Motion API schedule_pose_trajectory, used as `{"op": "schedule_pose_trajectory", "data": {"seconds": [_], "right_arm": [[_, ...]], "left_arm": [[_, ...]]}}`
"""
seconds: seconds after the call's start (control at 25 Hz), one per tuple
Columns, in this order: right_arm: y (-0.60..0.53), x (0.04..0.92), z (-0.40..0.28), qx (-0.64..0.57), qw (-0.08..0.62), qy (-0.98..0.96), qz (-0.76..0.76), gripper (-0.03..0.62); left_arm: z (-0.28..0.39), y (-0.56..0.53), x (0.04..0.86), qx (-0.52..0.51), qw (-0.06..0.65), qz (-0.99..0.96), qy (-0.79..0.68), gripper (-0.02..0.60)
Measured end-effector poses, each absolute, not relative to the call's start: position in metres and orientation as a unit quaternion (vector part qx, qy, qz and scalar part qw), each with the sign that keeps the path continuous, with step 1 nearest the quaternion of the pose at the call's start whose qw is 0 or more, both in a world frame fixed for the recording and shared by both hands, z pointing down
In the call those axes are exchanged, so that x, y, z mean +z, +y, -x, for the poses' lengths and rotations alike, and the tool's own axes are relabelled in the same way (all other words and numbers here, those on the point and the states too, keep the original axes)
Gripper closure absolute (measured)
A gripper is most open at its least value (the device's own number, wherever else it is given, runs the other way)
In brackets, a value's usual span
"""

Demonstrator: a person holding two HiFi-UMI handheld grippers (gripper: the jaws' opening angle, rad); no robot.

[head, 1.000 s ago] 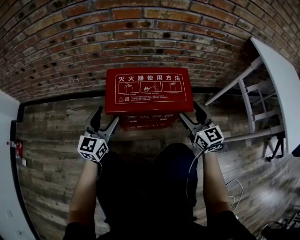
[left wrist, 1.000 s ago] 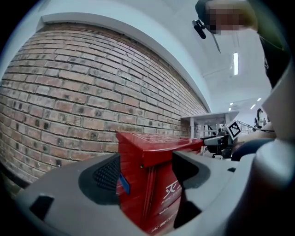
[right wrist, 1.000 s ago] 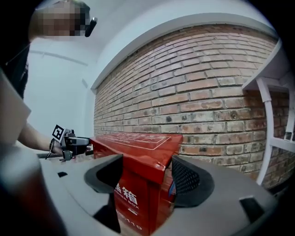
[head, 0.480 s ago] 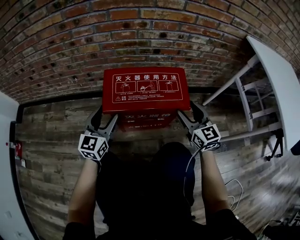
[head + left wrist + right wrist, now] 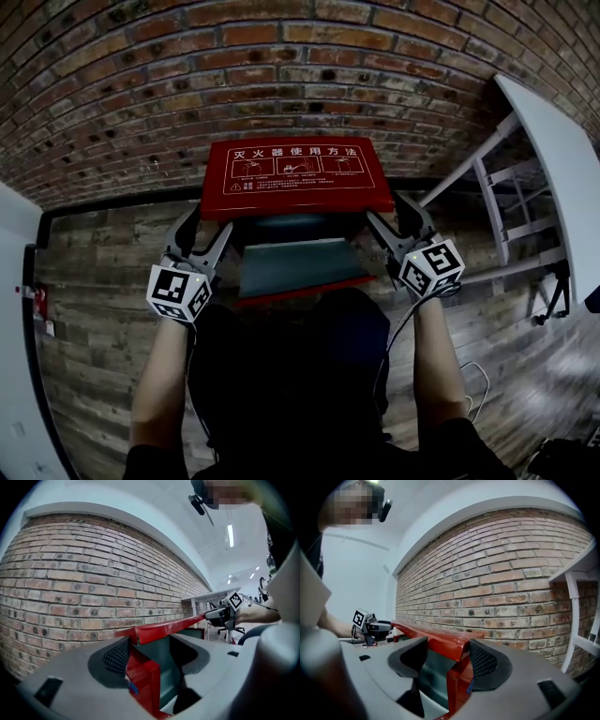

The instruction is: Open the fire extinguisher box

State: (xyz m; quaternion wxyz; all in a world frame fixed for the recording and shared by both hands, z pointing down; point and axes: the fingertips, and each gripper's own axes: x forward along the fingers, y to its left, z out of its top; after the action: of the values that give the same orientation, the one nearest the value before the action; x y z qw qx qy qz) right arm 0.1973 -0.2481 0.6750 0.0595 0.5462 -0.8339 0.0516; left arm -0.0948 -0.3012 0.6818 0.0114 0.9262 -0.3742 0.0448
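The red fire extinguisher box point(image 5: 298, 292) stands on the floor against the brick wall. Its lid point(image 5: 295, 178), printed with white instructions, is tilted up at the front, and the grey-green inside point(image 5: 295, 262) shows beneath it. My left gripper point(image 5: 200, 239) has the lid's front left corner point(image 5: 164, 629) between its jaws, which are closing on it. My right gripper point(image 5: 394, 217) holds the front right corner point(image 5: 436, 641) in the same way. In each gripper view the red box wall point(image 5: 145, 681) point(image 5: 457, 686) runs down below the raised lid.
The brick wall point(image 5: 281, 75) rises right behind the box. A white table with a metal frame point(image 5: 553, 159) stands at the right, and a white panel point(image 5: 14, 281) at the left. Wooden floor planks point(image 5: 103, 253) lie on both sides. The person's dark clothing fills the lower middle.
The lid was flat on the box and has come up at the front, which uncovers the inside. Both grippers have risen slightly with its front corners.
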Motion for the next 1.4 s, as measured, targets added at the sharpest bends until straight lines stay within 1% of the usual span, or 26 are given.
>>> {"op": "schedule_pose_trajectory", "data": {"seconds": [0.16,0.24,0.36,0.4,0.48,0.56,0.84,1.08,1.4], "right_arm": [[-0.260,0.651,-0.202,0.063,0.047,-0.840,-0.537,0.304],[-0.268,0.638,-0.206,0.055,0.050,-0.840,-0.537,0.304],[-0.288,0.624,-0.209,-0.013,0.120,-0.826,-0.551,0.307],[-0.296,0.619,-0.210,-0.027,0.130,-0.823,-0.552,0.307],[-0.310,0.606,-0.213,-0.013,0.094,-0.832,-0.546,0.309],[-0.326,0.594,-0.219,-0.002,0.063,-0.835,-0.547,0.327],[-0.402,0.572,-0.237,0.006,0.033,-0.825,-0.564,0.359],[-0.453,0.577,-0.246,0.030,0.024,-0.833,-0.553,0.364],[-0.501,0.598,-0.253,0.060,0.041,-0.819,-0.569,0.362]], "left_arm": [[0.095,-0.313,0.661,0.043,-0.002,-0.928,-0.371,0.301],[0.093,-0.323,0.645,0.034,-0.008,-0.928,-0.371,0.301],[0.092,-0.344,0.621,0.017,-0.017,-0.927,-0.375,0.305],[0.091,-0.352,0.615,0.013,-0.019,-0.926,-0.377,0.307],[0.088,-0.365,0.605,0.005,-0.022,-0.924,-0.382,0.316],[0.085,-0.379,0.595,0.001,-0.026,-0.922,-0.385,0.318],[0.072,-0.444,0.575,0.000,-0.033,-0.919,-0.393,0.318],[0.063,-0.495,0.576,0.001,0.007,-0.916,-0.401,0.316],[0.057,-0.540,0.594,0.012,0.053,-0.908,-0.416,0.316]]}}
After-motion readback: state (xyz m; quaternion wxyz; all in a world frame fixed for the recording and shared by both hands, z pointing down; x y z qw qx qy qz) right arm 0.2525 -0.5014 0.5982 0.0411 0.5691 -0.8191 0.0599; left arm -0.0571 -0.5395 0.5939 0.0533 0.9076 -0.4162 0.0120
